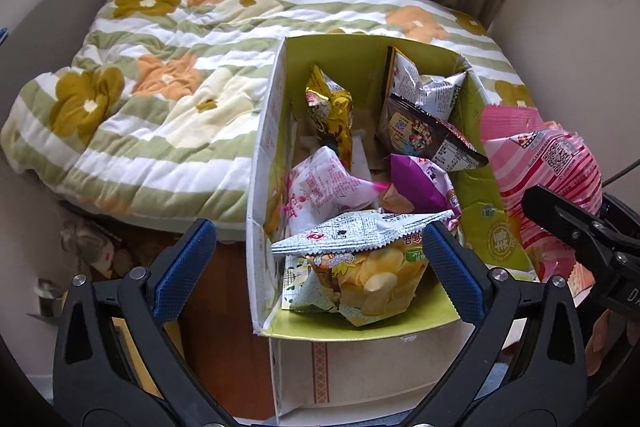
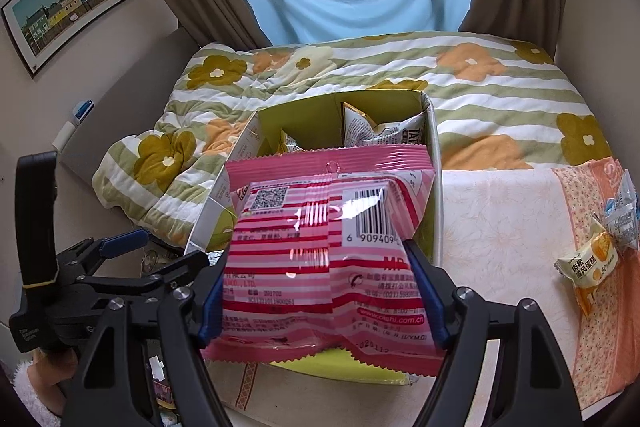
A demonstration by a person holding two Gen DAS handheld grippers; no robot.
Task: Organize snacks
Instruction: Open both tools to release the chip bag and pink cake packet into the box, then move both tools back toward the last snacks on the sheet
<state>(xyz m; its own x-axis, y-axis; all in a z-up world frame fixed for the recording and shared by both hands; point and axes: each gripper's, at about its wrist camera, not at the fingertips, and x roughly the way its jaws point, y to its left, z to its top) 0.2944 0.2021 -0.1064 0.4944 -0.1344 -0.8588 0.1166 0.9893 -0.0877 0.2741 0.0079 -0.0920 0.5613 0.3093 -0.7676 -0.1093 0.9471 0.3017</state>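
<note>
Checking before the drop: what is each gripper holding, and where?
Right gripper pinches the pink striped snack bag across its lower half, by its side edges. Left gripper is open, holding nothing.

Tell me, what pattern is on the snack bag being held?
Pink and red stripes on the snack bag; clearest in the right wrist view.

Left gripper [image 1: 316, 263] open above chip bag [image 1: 360, 267] in box [image 1: 264, 147]

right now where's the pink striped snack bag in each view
Left wrist: the pink striped plastic snack bag sits at the right edge, outside the box's right wall.
Right wrist: it fills the centre, gripped by the right tongs.
Shared landmark: the green-lined open cardboard box.
</note>
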